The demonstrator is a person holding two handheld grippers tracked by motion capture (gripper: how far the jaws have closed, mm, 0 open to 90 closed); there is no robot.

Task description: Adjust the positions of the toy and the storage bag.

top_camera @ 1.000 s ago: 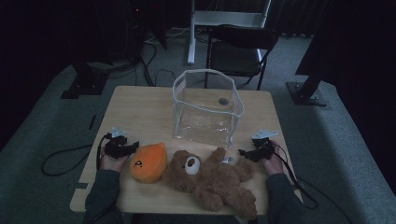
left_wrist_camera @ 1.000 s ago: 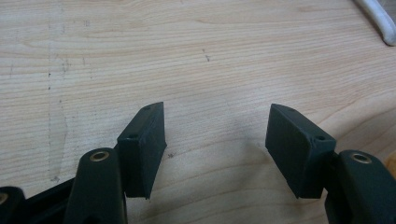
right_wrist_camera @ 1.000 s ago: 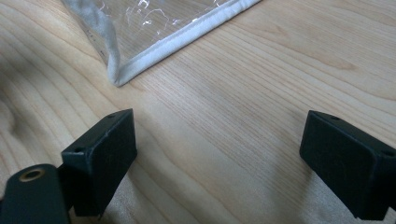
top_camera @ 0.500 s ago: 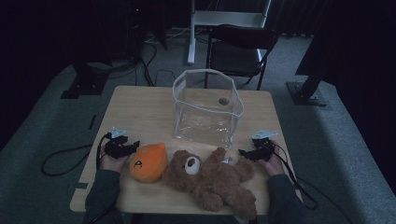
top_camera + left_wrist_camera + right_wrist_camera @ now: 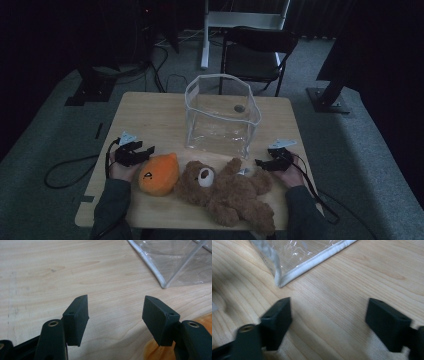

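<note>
high view: a light wooden table (image 5: 150,115) stands in a dim room, with a dark chair (image 5: 257,50) beyond its far edge. a clear plastic bag (image 5: 220,117) with white piping stands upright and open-topped at the middle of the table, toward the far side. a brown teddy bear (image 5: 227,190) lies on its back along the near edge, head to the left. an orange plush toy (image 5: 159,174) lies just beside the bear's head, touching it or nearly so; which, cannot be told. the left gripper (image 5: 142,151) rests on the table at the near left, held in the person's left hand (image 5: 122,170), jaws apart and pointing toward the orange toy. the right gripper (image 5: 260,163) rests at the near right in the right hand (image 5: 290,175), jaws apart, its tips near the bear's raised arm. a cable trails from each gripper off the table edge.

left gripper view: the two black jaws stand well apart over bare wood, with nothing between them. a corner of the clear bag (image 5: 175,262) lies ahead at upper right, apart from the jaws. an orange patch of the plush toy (image 5: 155,350) shows beside the right-hand jaw.

right gripper view: the jaws stand wide apart over bare wood, gripping nothing. the white-edged corner of the bag (image 5: 294,262) lies ahead at upper left, clear of the jaws. the picture is slightly blurred.
</note>
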